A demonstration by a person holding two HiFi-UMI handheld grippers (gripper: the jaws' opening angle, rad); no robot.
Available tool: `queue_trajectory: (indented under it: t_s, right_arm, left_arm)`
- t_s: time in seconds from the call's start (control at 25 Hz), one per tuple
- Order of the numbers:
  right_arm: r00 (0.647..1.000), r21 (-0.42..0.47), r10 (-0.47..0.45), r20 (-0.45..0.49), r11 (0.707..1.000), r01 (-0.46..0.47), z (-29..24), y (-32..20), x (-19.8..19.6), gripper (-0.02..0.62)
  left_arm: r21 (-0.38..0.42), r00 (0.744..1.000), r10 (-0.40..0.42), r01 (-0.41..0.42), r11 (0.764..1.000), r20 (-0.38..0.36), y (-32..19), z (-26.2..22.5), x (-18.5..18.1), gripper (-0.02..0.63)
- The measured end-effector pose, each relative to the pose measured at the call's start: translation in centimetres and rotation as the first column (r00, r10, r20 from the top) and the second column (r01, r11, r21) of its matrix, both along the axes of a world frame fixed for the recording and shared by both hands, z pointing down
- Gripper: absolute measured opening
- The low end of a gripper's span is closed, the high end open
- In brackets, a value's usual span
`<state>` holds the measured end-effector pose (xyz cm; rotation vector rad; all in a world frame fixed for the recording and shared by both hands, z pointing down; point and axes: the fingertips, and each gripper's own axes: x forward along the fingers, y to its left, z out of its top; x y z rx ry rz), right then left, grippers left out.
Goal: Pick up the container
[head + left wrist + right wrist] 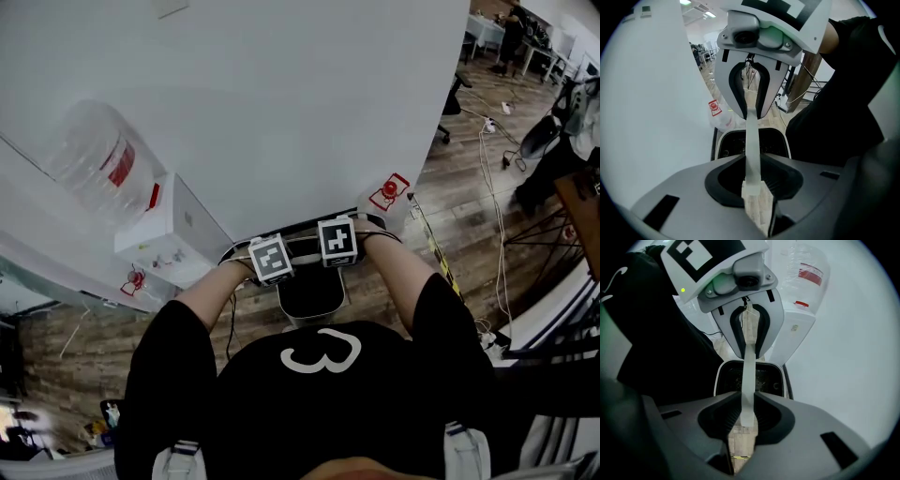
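The container (pixel 310 292) is a small bin with a pale rim and a dark inside, standing in front of my body by the white wall. A thin white handle strip (pixel 753 140) spans its top between the two grippers. The left gripper (pixel 284 255) faces the right gripper (pixel 317 246), cubes side by side. In the left gripper view my jaws (pixel 753 188) pinch one end of the strip; the bin rim (pixel 786 143) lies below. In the right gripper view my jaws (pixel 746 420) pinch the other end of the strip (pixel 748 376). Whether the bin is off the floor I cannot tell.
A white wall panel (pixel 281 103) rises right behind the bin. A water dispenser (pixel 164 234) with a clear bottle (pixel 98 164) stands to the left. A red sign (pixel 388 192) marks the wall's corner. Cables (pixel 487 169) trail over the wooden floor at right.
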<state>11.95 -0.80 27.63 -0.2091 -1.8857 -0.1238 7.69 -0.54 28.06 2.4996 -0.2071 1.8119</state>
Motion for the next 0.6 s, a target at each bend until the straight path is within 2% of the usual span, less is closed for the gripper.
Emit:
queue_trajectory:
  t_s: [0.16, 0.28, 0.4, 0.6]
  right_arm:
    - [1.000, -0.002, 0.007, -0.004, 1.000, -0.007, 0.3, 0.2, 0.7, 0.094]
    - [1.000, -0.007, 0.006, -0.005, 1.000, -0.006, 0.4, 0.4, 1.0, 0.094]
    - [1.000, 0.001, 0.006, -0.007, 1.000, -0.006, 0.2, 0.5, 1.5, 0.094]
    - [1.000, 0.006, 0.011, -0.005, 1.000, -0.011, 0.0, 0.5, 1.4, 0.093]
  left_arm:
    - [-0.027, 1.000, -0.006, 0.007, 1.000, 0.027, 0.6, 0.4, 0.2, 0.101]
    - [-0.015, 1.000, 0.008, -0.008, 1.000, 0.011, 0.7, 0.2, 0.8, 0.101]
    - [-0.025, 0.998, -0.012, 0.013, 1.000, 0.055, 1.0, 0.2, 0.5, 0.101]
    - [0.007, 0.999, 0.030, -0.030, 1.000, 0.010, 0.8, -0.4, 1.9, 0.101]
